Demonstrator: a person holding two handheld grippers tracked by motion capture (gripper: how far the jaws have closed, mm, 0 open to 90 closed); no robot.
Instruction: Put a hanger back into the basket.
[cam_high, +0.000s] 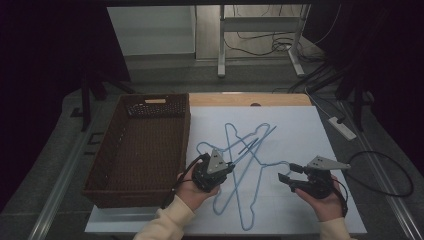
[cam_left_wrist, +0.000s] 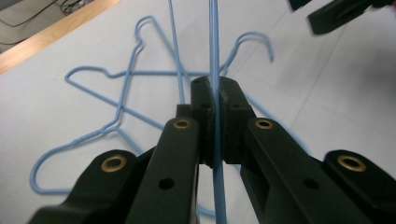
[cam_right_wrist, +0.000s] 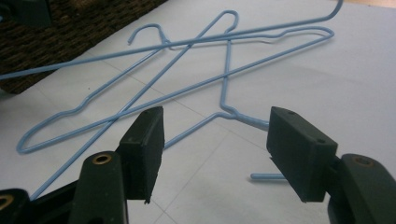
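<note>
White table (cam_high: 300, 135): wicker basket (cam_high: 140, 150) empty; left claw (cam_high: 226, 167) clamps blue hanger (cam_high: 250, 200), right claw (cam_high: 287, 172) apart.

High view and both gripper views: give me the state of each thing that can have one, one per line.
Left claw: shut on a blue wire hanger's straight wire.
Right claw: open, holding nothing, above the white sheet.
Other blue wire hangers: lying crossed in a tangle on the sheet.
Brown wicker basket: upright, nothing inside that I can see.
</note>
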